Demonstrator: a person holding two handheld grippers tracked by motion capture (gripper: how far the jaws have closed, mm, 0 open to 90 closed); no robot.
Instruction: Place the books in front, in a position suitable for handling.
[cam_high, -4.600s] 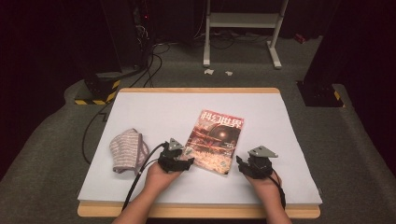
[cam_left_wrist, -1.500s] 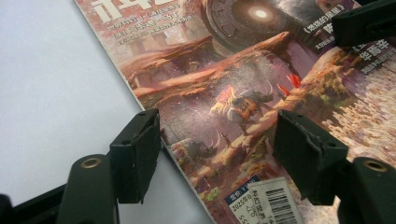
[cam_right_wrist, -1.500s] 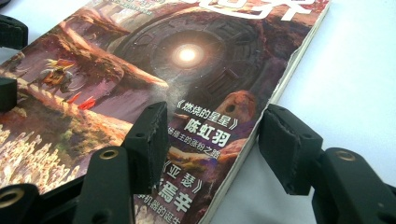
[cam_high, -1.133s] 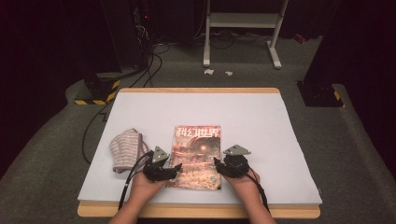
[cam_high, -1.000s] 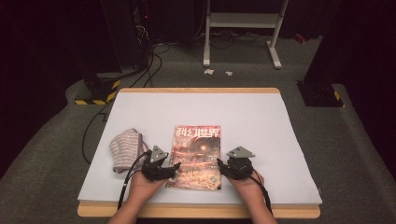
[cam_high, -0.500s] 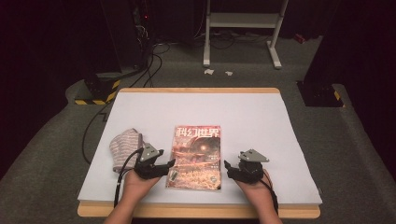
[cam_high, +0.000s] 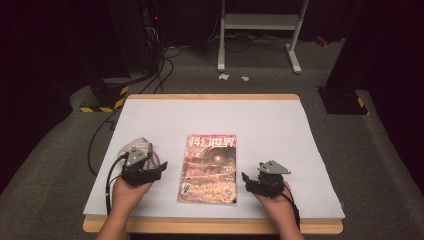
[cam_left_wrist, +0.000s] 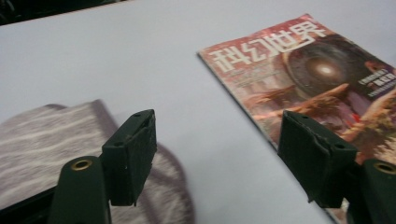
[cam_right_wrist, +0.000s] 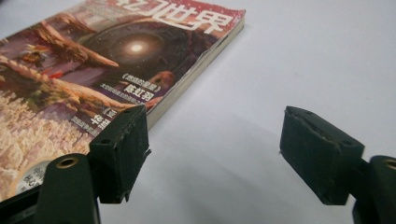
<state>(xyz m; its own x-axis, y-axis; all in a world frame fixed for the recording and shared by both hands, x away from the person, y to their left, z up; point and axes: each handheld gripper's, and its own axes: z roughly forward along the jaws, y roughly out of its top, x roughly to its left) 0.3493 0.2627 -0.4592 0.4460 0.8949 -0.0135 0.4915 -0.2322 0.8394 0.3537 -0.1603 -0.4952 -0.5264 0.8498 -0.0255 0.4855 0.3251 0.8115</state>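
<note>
Left claw (cam_high: 159, 169) drawn off leftward, magazine (cam_high: 209, 168) flat between both released claws, right claw (cam_high: 246, 179) just beside it.

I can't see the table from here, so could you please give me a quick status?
Left gripper and right gripper open, just released, nothing between jaws. Magazine flat between them. Striped cloth under the left gripper.

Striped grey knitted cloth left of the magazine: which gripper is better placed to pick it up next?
Left. The left gripper hovers open right over the striped grey knitted cloth; the right gripper sits beyond the red-covered magazine on the white table.
</note>
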